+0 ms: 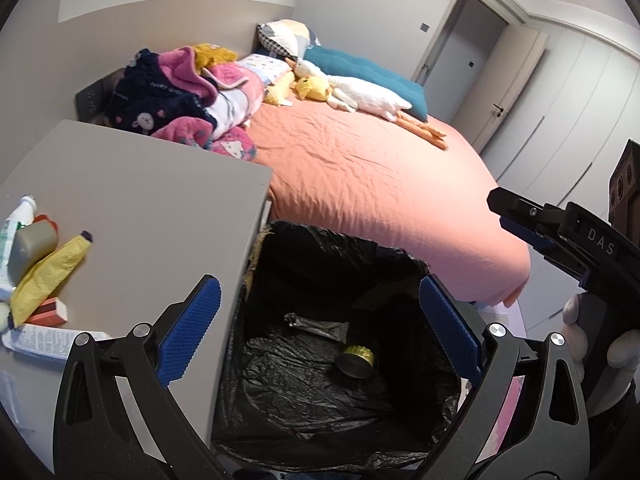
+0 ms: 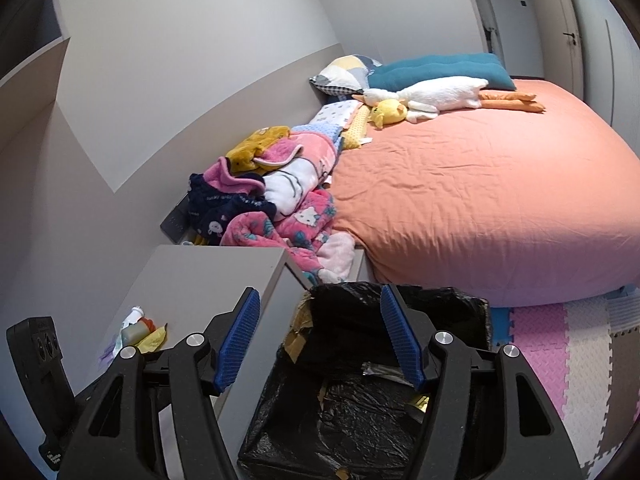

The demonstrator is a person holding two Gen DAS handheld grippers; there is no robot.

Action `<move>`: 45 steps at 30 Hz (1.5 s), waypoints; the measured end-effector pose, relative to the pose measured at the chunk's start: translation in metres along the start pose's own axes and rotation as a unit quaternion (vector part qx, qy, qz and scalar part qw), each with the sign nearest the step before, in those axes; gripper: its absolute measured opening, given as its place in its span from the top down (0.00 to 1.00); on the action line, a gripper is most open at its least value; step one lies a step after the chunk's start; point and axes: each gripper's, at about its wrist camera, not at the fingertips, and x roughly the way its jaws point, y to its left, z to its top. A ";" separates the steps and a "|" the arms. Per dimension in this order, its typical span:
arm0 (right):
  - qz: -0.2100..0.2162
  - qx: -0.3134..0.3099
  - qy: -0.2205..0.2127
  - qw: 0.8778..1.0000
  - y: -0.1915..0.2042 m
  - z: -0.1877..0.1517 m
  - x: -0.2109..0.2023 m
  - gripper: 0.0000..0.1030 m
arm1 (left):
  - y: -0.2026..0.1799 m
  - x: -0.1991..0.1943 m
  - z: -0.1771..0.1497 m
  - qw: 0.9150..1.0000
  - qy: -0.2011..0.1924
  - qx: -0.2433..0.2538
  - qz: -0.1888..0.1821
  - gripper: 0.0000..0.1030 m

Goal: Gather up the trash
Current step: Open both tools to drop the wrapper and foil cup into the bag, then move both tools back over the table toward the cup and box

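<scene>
I see a cardboard box lined with a crinkled black plastic bag on the floor between the grey bedside cabinet and the bed with the salmon sheet. Inside lie a round gold tin and a flattened silver foil tube. My left gripper hangs over the opening, jaws wide apart and empty. My right gripper also stands parted, holding nothing. Its right finger hides most of the tin in the right wrist view.
</scene>
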 end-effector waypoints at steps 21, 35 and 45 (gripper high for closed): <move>0.090 -0.096 0.038 0.991 0.105 -0.034 0.038 0.31 | 0.088 -0.064 -0.034 0.992 -0.035 -0.064 0.105 0.07; 0.178 -0.207 0.086 0.958 0.192 -0.077 0.068 0.31 | 0.151 -0.096 -0.069 0.977 -0.036 -0.104 0.184 0.07; 0.201 -0.244 0.131 0.940 0.231 -0.099 0.092 0.31 | 0.190 -0.104 -0.094 0.965 -0.020 -0.139 0.222 0.07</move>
